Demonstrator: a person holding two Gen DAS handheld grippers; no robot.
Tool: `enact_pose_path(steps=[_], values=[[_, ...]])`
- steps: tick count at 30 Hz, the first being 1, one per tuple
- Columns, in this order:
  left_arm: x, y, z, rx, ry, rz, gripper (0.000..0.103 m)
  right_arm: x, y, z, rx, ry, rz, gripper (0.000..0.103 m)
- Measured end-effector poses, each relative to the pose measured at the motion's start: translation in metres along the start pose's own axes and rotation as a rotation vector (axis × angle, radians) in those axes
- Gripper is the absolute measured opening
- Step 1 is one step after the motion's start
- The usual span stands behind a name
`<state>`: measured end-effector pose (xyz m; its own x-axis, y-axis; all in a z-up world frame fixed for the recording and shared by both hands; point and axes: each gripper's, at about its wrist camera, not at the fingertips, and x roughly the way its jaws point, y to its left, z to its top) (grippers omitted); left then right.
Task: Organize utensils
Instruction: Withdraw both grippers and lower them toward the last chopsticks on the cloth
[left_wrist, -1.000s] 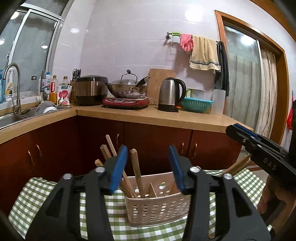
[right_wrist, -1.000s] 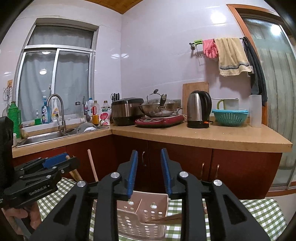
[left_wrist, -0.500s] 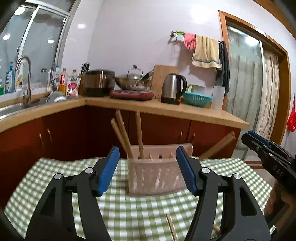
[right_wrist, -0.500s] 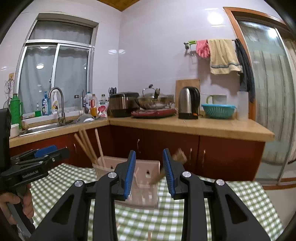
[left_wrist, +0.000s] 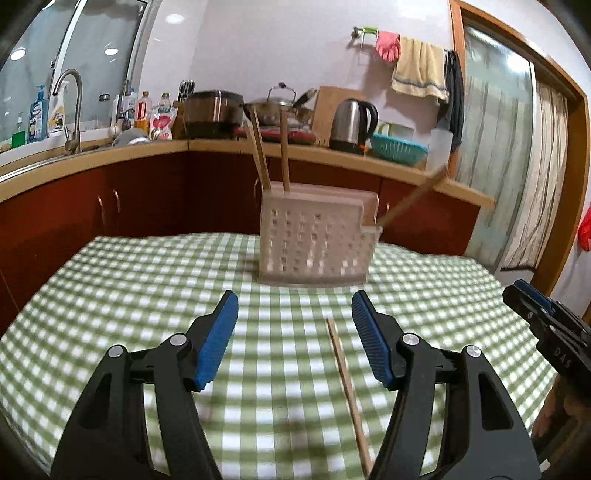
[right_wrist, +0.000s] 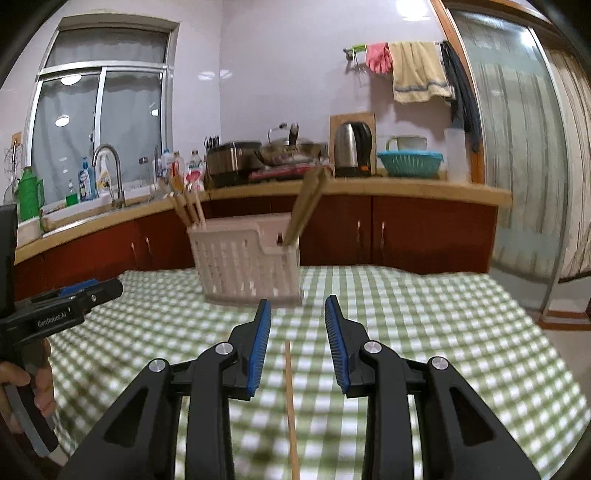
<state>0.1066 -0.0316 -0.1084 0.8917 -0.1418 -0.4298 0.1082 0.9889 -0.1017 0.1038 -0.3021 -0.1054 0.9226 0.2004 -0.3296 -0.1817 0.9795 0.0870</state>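
A white perforated utensil basket (left_wrist: 314, 240) stands on the green checked tablecloth (left_wrist: 147, 295) and also shows in the right wrist view (right_wrist: 243, 262). Wooden chopsticks (left_wrist: 271, 147) stand in its left compartment; another chopstick (left_wrist: 410, 199) leans out to the right. One loose chopstick (left_wrist: 347, 384) lies flat on the cloth; in the right wrist view this chopstick (right_wrist: 290, 398) lies below and between the jaws. My left gripper (left_wrist: 293, 339) is open and empty, above the cloth, short of the basket. My right gripper (right_wrist: 297, 347) is open and empty.
A kitchen counter (left_wrist: 147, 155) with sink, rice cooker, wok, kettle (left_wrist: 352, 123) and teal basket runs behind the table. Red-brown cabinets stand below it. A door with a curtain (right_wrist: 517, 147) is at the right. Each gripper shows at the edge of the other's view.
Both grippers have pulled back from the basket and tilted down, so the basket looks farther away. The loose chopstick on the cloth has come into view. The left jaws have opened wider.
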Motion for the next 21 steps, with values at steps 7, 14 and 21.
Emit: enact_pose_path(steps=[7,14,21], values=[[-0.008,-0.007,-0.037,0.0,0.05,-0.001,0.062,-0.015,-0.001,-0.044,-0.009,0.053,0.02,0.031],[-0.015,-0.014,-0.065,0.01,0.086,0.006,0.062,-0.022,-0.003,-0.072,-0.016,0.096,0.036,0.031],[-0.016,-0.019,-0.076,0.015,0.11,0.002,0.062,-0.021,-0.008,-0.091,0.001,0.151,0.05,0.031]])
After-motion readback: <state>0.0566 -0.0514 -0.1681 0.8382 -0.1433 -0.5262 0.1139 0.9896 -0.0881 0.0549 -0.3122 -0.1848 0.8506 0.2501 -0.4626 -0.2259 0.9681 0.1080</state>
